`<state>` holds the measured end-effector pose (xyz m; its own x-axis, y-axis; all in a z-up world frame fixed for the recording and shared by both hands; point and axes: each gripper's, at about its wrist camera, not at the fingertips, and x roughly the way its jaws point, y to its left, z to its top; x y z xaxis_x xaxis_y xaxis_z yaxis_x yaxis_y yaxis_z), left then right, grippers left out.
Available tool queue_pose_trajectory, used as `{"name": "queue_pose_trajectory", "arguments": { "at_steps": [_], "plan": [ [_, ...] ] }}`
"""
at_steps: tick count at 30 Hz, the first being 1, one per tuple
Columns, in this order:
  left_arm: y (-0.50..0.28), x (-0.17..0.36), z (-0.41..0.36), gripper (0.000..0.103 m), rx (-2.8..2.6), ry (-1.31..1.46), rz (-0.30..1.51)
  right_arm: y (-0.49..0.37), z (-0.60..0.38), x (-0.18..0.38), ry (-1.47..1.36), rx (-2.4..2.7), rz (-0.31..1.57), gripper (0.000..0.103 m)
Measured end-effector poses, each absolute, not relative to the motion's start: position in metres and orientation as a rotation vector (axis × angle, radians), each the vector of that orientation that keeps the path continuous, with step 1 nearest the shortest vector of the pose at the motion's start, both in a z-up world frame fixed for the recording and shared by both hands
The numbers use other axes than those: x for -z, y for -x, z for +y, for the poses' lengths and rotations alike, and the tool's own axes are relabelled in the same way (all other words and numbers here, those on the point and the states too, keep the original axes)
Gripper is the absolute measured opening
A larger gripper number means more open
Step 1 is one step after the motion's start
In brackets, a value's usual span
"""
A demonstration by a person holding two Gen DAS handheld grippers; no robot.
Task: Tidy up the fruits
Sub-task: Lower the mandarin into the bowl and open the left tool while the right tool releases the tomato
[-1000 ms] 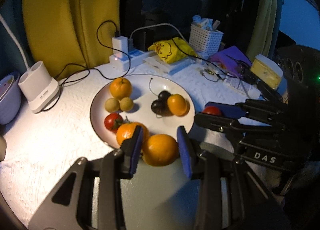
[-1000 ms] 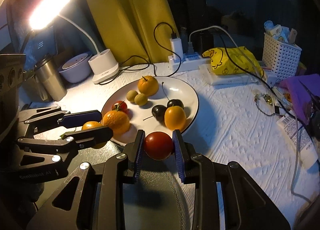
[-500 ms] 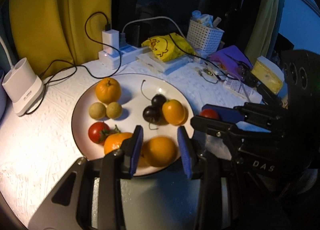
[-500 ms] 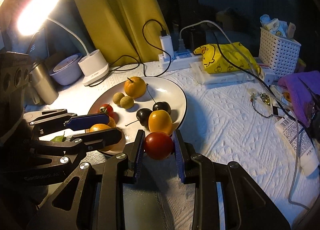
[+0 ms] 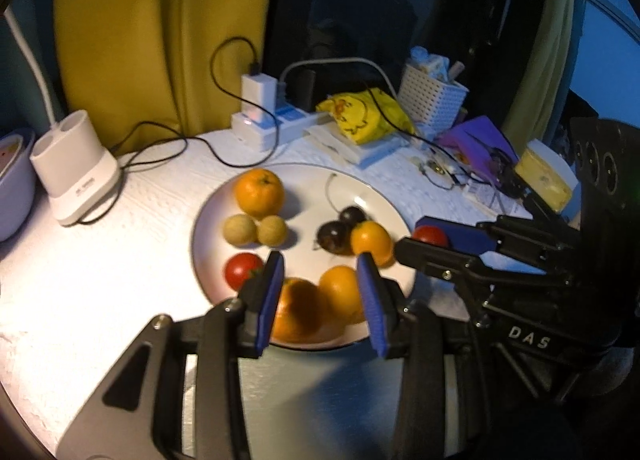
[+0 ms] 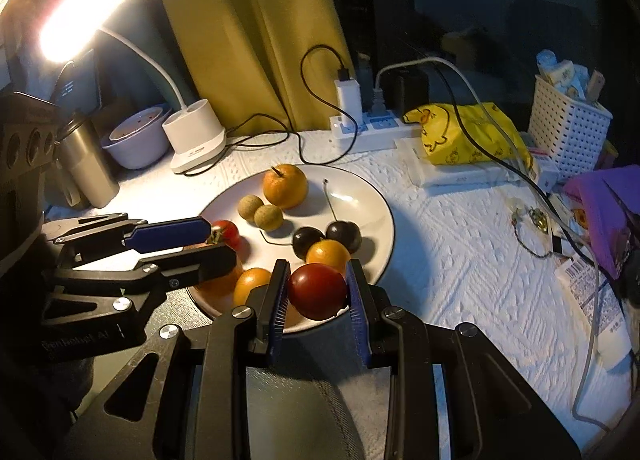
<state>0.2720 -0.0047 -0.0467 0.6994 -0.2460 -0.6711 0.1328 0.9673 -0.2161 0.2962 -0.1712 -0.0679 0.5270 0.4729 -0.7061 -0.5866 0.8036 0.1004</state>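
A white plate carries a stemmed orange, two tan longans, a red tomato, two dark cherries and a small orange. My left gripper hovers over the plate's near rim with its jaws opening. Seen between the jaws, two oranges lie side by side on the plate, and the pads do not press them. My right gripper is shut on a dark red tomato just above the near rim, to the right of the left gripper.
A lamp base and a purple bowl stand at the left with a steel cup. Behind the plate are a power strip with cables, a yellow bag and a white basket. Loose items lie at the right.
The orange that sat between the left jaws now lies on the plate beside another orange, and those jaws stand a little wider. The right gripper has kept its tomato and hardly moved.
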Motion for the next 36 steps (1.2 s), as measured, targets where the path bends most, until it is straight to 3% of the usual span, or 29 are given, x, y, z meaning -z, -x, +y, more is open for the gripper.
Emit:
{"name": "queue_pose_trajectory", "arguments": {
  "at_steps": [29, 36],
  "plan": [
    [-0.286, 0.076, 0.066, 0.041, -0.015, 0.193, 0.743, -0.368, -0.113, 0.099, 0.262, -0.594, 0.777, 0.031],
    [-0.284, 0.073, 0.062, 0.042, -0.007, 0.177, 0.738, -0.369, -0.118, 0.096, 0.269, -0.553, 0.765, 0.038]
  ]
}}
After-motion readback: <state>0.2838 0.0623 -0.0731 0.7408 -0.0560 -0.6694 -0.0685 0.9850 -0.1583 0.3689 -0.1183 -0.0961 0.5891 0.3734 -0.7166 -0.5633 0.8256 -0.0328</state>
